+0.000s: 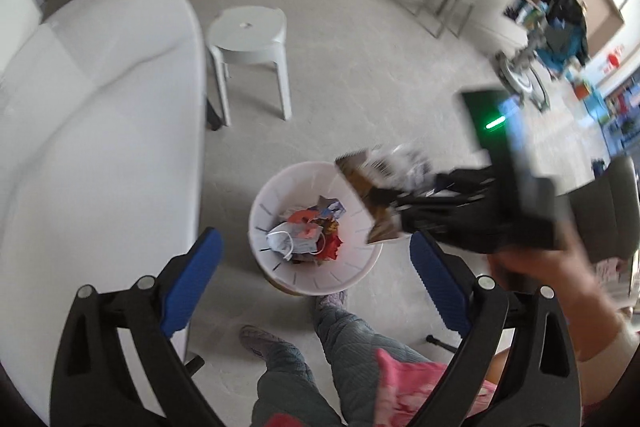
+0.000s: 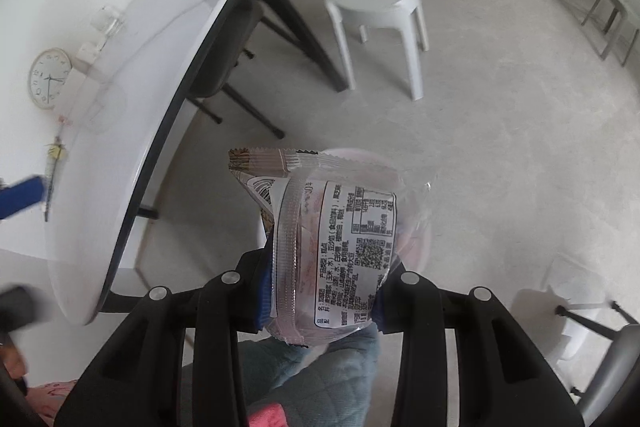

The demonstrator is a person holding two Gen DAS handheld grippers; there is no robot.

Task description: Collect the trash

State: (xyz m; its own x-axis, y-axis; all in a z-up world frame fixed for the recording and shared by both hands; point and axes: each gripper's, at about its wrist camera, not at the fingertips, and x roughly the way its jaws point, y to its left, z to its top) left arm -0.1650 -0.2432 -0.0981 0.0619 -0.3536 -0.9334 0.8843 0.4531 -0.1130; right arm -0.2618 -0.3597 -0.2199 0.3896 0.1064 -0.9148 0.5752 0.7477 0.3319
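Observation:
A white round bin [image 1: 280, 187] stands on the floor beside the table, holding a face mask [image 1: 286, 241] and several colourful wrappers [image 1: 320, 219]. My left gripper [image 1: 316, 271] hangs above it, open wide, with nothing between its blue pads [image 1: 192, 275]. My right gripper [image 1: 390, 205] reaches in from the right over the bin's rim, shut on a snack wrapper [image 1: 368, 187]. In the right wrist view that wrapper [image 2: 340, 247] is clear plastic with a printed label, pinched between the jaws of the right gripper [image 2: 320, 295]. It hides most of the bin below.
A white oval table [image 1: 100, 107] [image 2: 120, 67] runs along the left, with a clock [image 2: 50, 78] and a pen [image 2: 50, 179] on it. A white plastic stool [image 1: 248, 39] [image 2: 376, 7] stands beyond the bin. The person's legs [image 1: 340, 335] are just in front of the bin.

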